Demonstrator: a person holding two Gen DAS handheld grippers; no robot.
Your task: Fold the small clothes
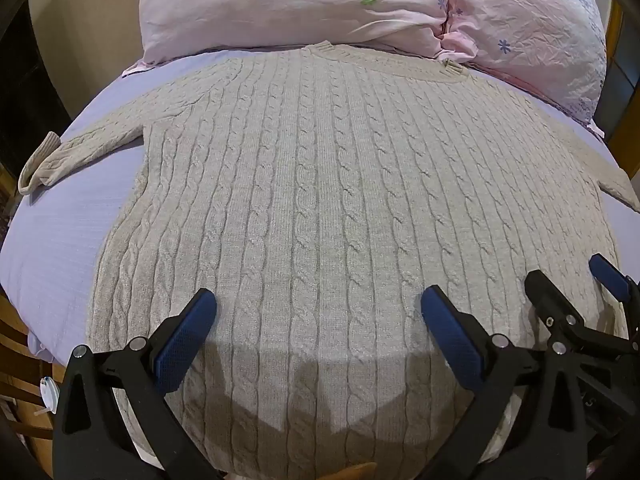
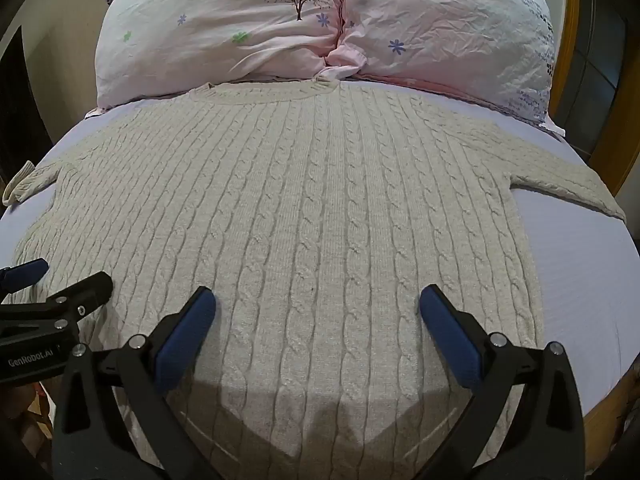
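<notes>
A beige cable-knit sweater [image 1: 320,184] lies flat and spread out on a lilac bed sheet [image 1: 72,216], collar at the far end, both sleeves stretched out sideways. It also fills the right wrist view [image 2: 312,208]. My left gripper [image 1: 318,304] is open and empty, hovering above the sweater's lower part. My right gripper [image 2: 318,302] is open and empty, above the hem area to the right of the left one. The right gripper's fingers [image 1: 548,288] show at the right of the left wrist view; the left gripper's fingers [image 2: 92,288] show at the left of the right wrist view.
Two pink flowered pillows [image 1: 304,4] [image 2: 448,28] lie at the head of the bed, just beyond the collar. The left sleeve cuff [image 1: 38,164] reaches the bed's left edge. A wooden bed frame [image 2: 612,128] runs along the right side.
</notes>
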